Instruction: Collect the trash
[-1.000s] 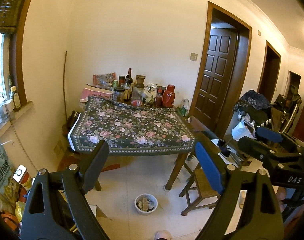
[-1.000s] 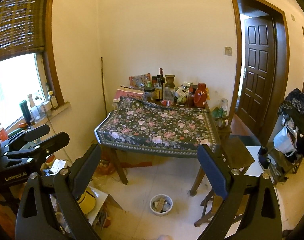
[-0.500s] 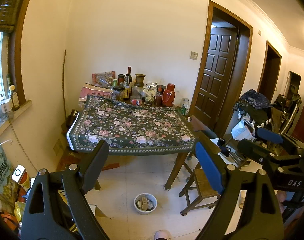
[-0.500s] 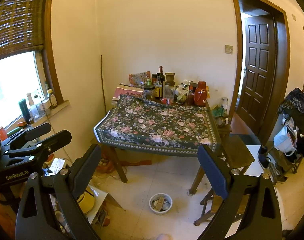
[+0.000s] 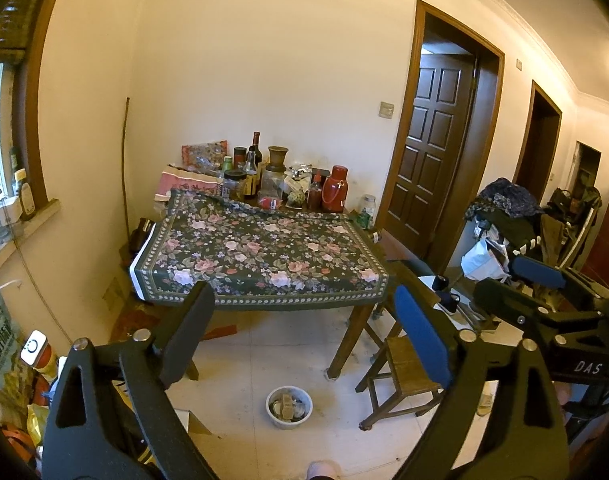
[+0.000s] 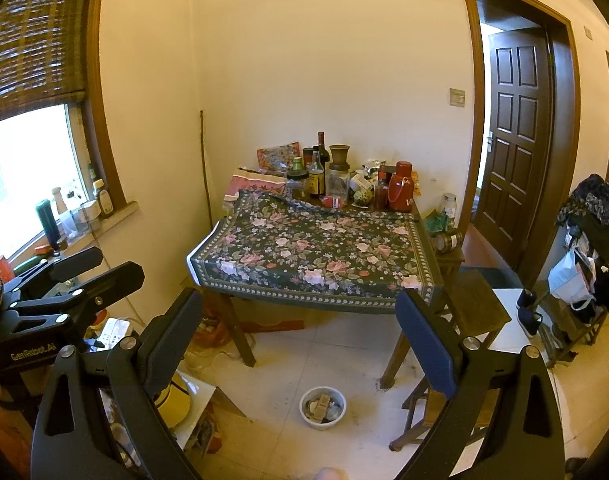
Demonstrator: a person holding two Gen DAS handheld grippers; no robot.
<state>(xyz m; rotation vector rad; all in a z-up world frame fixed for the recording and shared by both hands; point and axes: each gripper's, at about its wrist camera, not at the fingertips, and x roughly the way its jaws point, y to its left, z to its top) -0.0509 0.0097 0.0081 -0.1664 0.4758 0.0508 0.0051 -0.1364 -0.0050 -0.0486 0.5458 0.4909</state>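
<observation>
1. Clutter (image 5: 32, 392) sits heaped on the floor at your far left, low beside the left gripper (image 5: 304, 328), whose jaws are spread wide and empty.
2. Ahead and below both grippers, the white bowl (image 5: 289, 407) of scraps rests on the tiles beside the table leg (image 5: 350, 340), roughly centred between them.
3. Your right gripper (image 6: 300, 336) also gapes wide, empty; neither arm looks clearly nearer.

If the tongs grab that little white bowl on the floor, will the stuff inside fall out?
Probably, if tipped: the white bowl looks open and shallow, with loose scraps piled inside. It seems stiff, so gripping its rim should hold. It likely feels light.
</observation>
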